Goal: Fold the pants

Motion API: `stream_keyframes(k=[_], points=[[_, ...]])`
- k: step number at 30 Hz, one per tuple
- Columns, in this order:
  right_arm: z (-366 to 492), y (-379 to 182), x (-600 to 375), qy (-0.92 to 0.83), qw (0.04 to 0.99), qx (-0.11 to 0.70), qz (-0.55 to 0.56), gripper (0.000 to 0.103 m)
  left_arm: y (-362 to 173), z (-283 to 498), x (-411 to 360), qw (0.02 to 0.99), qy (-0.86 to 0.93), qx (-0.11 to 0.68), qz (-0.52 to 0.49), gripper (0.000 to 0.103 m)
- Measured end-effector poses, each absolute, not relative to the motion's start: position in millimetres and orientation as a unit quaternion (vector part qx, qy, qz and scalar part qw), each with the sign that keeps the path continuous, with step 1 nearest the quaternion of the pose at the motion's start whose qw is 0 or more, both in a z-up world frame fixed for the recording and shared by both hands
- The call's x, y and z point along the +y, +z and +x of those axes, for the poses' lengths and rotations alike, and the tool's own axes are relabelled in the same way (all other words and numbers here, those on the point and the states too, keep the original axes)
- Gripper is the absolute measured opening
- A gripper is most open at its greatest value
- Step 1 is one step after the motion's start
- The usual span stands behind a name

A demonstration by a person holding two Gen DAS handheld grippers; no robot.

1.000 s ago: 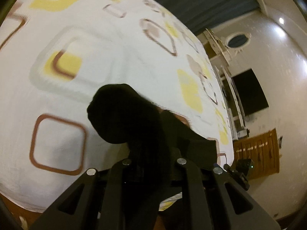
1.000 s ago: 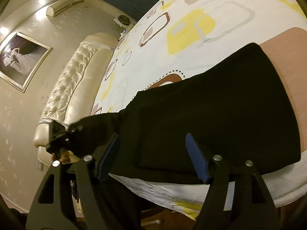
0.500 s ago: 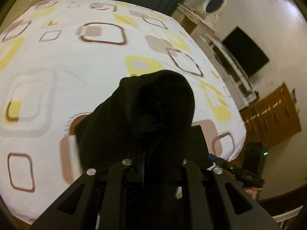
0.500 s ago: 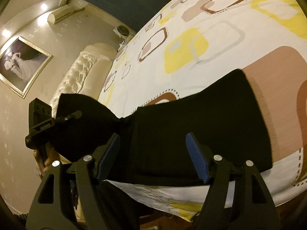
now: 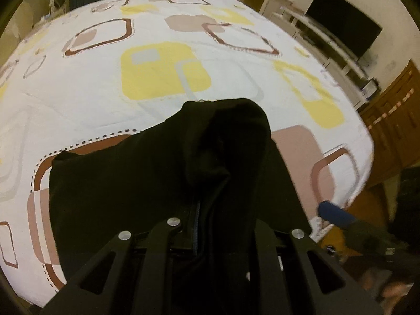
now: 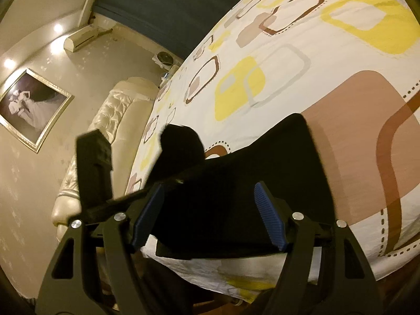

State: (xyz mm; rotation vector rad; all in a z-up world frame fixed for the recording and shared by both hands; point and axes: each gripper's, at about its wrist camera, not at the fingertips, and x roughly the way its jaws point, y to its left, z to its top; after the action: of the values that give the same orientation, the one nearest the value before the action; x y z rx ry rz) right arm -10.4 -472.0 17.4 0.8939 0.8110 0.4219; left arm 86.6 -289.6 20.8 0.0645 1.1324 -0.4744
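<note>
The black pants (image 5: 118, 183) lie folded on the patterned bedsheet near the bed's front edge. My left gripper (image 5: 210, 220) is shut on a bunched end of the pants and holds it raised over the folded part; the cloth hides the fingertips. In the right wrist view the pants (image 6: 249, 178) lie flat and the left gripper (image 6: 94, 162) shows at the left with the lifted cloth (image 6: 181, 144). My right gripper (image 6: 207, 204) is open and empty, its blue pads (image 6: 270, 218) hovering just above the near edge of the pants.
The bedsheet (image 5: 162, 73) is white with yellow and brown squares. A cream padded headboard (image 6: 110, 120) is at the left in the right wrist view. A TV (image 5: 341, 29) and white cabinets stand beyond the bed, with a wooden door (image 5: 391, 120) at the right.
My left gripper has carried the bunched end of the pants up and over the folded part, toward the middle. My right gripper stayed open over the near edge.
</note>
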Motion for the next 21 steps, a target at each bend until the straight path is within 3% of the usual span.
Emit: stream_keyframes(k=[21], points=[[-15.9,2.1,-495.3,0.185,0.793,0.367,0.449,0.072,-11.3,65.3,-331.1,0.845,-0.15,0.505,0.092,0.014]])
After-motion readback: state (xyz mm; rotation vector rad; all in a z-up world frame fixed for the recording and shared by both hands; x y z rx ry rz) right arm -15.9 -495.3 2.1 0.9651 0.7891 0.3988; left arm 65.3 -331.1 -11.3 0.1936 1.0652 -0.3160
